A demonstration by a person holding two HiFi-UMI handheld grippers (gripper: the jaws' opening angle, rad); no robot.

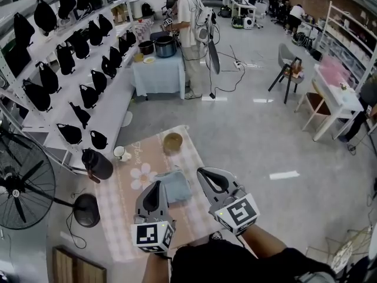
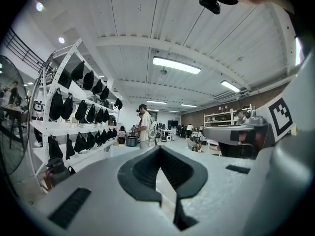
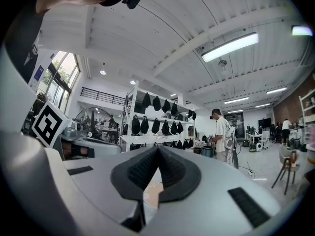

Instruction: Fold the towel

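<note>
A blue-grey towel [image 1: 176, 187] lies folded into a small rectangle on a table with a pink checked cloth [image 1: 118, 202]. My left gripper [image 1: 156, 184] is held just left of the towel, jaws shut and empty. My right gripper [image 1: 204, 171] hovers just right of it, also shut with nothing in it. Both point level, away from me over the table. The left gripper view shows its closed jaws [image 2: 160, 149] against the room. In the right gripper view the closed jaws [image 3: 157, 149] hide the towel.
A brown bowl [image 1: 172, 142] sits at the table's far end, a white cup [image 1: 120, 153] and a black jug [image 1: 97, 164] at its left edge. A fan [image 1: 23, 181] stands on the left by shelves of black bags [image 1: 76, 69]. A person [image 1: 188, 34] stands far off.
</note>
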